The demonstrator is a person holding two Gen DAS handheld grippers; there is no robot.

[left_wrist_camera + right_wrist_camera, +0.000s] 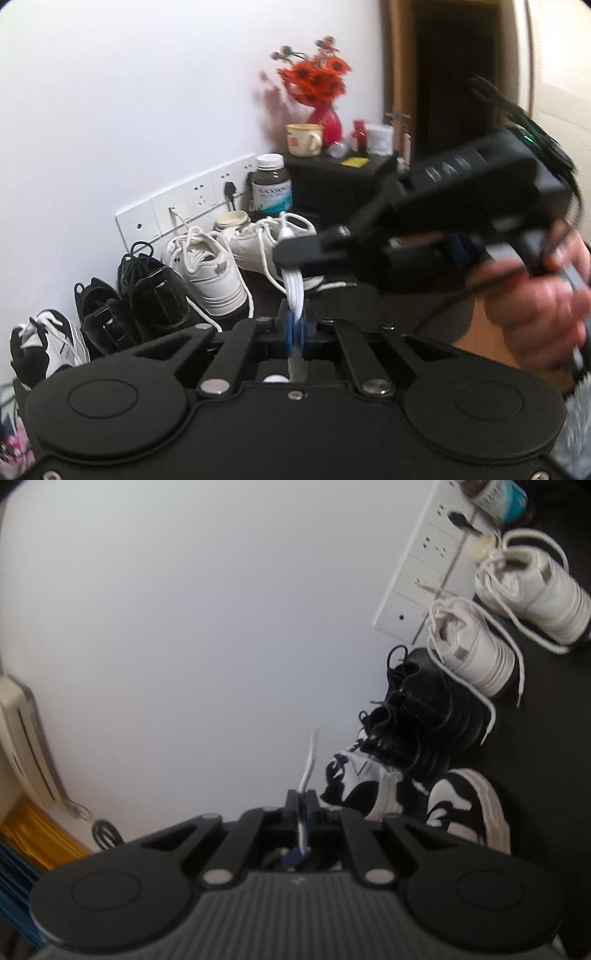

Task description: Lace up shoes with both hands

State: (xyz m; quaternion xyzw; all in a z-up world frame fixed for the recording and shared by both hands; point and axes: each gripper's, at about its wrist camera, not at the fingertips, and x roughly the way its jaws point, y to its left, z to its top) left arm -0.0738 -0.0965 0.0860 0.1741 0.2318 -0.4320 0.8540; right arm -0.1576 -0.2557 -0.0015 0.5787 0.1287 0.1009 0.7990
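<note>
Between left fingers (294,328), lace (294,295) (tip hidden)

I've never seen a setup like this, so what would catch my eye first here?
Probably the flat white shoelace, pinched in the left hand-held gripper at the bottom and in the right hand-held gripper reaching in from the right. Behind it, black and white sneakers line the white wall, and bright red artificial flowers stand on a dark cabinet further back.

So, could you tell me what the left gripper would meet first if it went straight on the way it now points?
Most likely the right gripper, which crosses just ahead of the left gripper, both shut on the white lace. Depth is uncertain.
</note>
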